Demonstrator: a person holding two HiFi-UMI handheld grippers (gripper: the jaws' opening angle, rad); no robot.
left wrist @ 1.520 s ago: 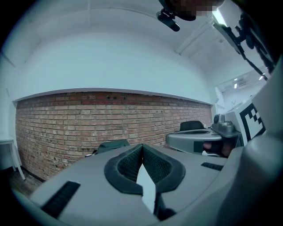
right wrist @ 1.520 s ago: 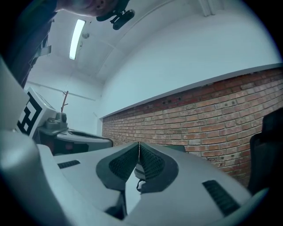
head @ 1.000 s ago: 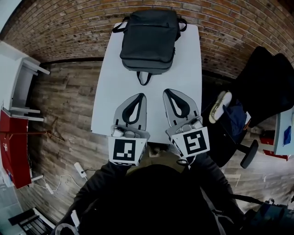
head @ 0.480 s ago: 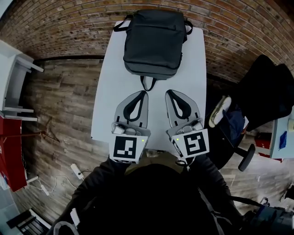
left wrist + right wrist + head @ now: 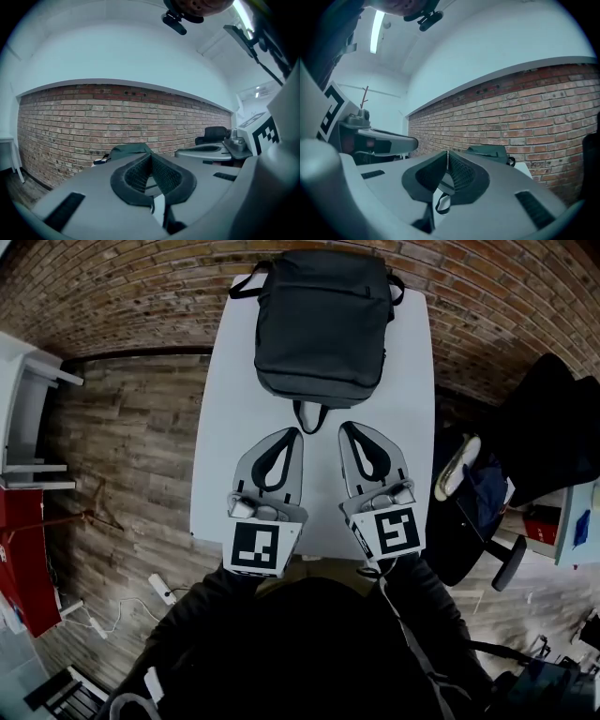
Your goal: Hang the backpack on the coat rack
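A dark grey backpack [image 5: 323, 324] lies flat at the far end of the white table [image 5: 220, 446], its top handle loop [image 5: 309, 416] pointing toward me. My left gripper [image 5: 292, 432] and right gripper [image 5: 345, 427] hover side by side over the table, both shut and empty, their tips just short of the loop on either side. The left gripper view shows the closed jaws [image 5: 151, 154] with the backpack [image 5: 129, 150] beyond them. In the right gripper view the loop [image 5: 442, 202] shows below the closed jaws [image 5: 447, 152], and the backpack [image 5: 490, 152] lies ahead against the brick wall.
A brick wall [image 5: 141, 296] runs behind the table. At the right are a black office chair [image 5: 553, 427] and a shoe [image 5: 457, 465]. A white shelf unit [image 5: 28, 418] and a red object [image 5: 23, 559] stand at the left, and a power strip [image 5: 161, 589] lies on the wooden floor.
Both grippers have moved forward toward the backpack, and their tips now sit close to its handle loop. The jaws have stayed shut.
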